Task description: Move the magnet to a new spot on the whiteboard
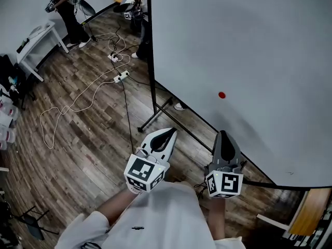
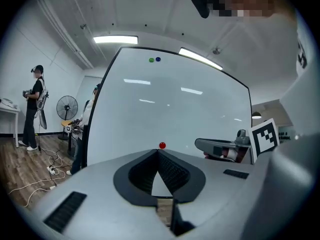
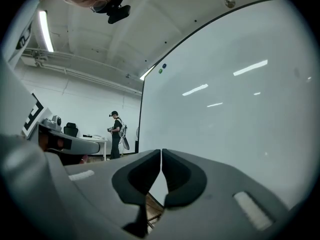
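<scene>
A small red magnet [image 1: 222,95] sticks to the big whiteboard [image 1: 249,45]; in the left gripper view the red magnet [image 2: 162,145] shows just above the jaw tips. My left gripper [image 1: 169,133] is shut and empty, well short of the board and to the left of the magnet. My right gripper [image 1: 222,134] is also shut with nothing in it, below the magnet and close to the board's lower edge. In their own views both the left gripper [image 2: 158,152] and the right gripper [image 3: 161,151] have their jaws pressed together. Neither touches the magnet.
A green magnet [image 2: 151,60] and a blue magnet [image 2: 158,59] sit near the board's top. The board's black stand [image 1: 152,82] and cables [image 1: 78,100] with a power strip [image 1: 121,77] lie on the wooden floor. A person [image 1: 67,9] stands by a white table [image 1: 36,40].
</scene>
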The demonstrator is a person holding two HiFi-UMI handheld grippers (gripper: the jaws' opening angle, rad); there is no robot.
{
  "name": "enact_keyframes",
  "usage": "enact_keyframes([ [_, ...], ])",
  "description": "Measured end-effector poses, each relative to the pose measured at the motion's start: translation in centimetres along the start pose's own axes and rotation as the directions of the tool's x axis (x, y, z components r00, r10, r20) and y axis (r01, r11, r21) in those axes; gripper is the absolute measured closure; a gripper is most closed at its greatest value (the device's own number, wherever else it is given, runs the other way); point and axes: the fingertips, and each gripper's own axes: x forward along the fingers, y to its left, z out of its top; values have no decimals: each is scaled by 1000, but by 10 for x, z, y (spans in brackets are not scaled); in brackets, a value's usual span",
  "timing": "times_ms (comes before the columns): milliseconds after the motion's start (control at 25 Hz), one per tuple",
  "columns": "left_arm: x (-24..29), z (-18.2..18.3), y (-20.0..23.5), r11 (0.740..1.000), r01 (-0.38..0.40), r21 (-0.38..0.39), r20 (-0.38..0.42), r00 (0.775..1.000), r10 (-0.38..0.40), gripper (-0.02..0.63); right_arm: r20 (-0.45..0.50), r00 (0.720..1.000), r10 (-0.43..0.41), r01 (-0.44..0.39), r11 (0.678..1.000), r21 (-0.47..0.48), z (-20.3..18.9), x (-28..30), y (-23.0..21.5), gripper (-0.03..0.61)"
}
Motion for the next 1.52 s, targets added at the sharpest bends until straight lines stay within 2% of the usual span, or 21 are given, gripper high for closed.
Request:
enact_keyframes([
  [120, 22, -1, -2, 1000, -2, 3, -7, 1000, 2, 607, -8, 1000, 11, -11, 1000, -9, -3, 12, -17, 572],
  [280, 41, 2, -8, 999, -32, -4, 2, 999, 32, 607, -4, 1000, 28, -28, 999, 44, -5, 21, -37, 572],
  [440, 54, 2, -7, 998, -61, -28, -4, 998, 61, 607, -12, 998, 58, -57, 998, 35, -2, 31, -46, 572],
  [760, 67, 3, -9, 997, -79, -9, -1, 997, 79, 607, -7, 996, 84, -83, 996, 43, -9, 35, -58, 572],
  [1160, 92, -5, -19, 999, 3, -38, -32, 999, -4, 607, 3, 997, 82, -82, 995, 52, -13, 37, -64, 572],
  [1520, 128, -18, -27, 999, 33, 15, -71, 997, -32, 606, 0, 997, 77, -76, 995, 62, -17, 41, -73, 572],
])
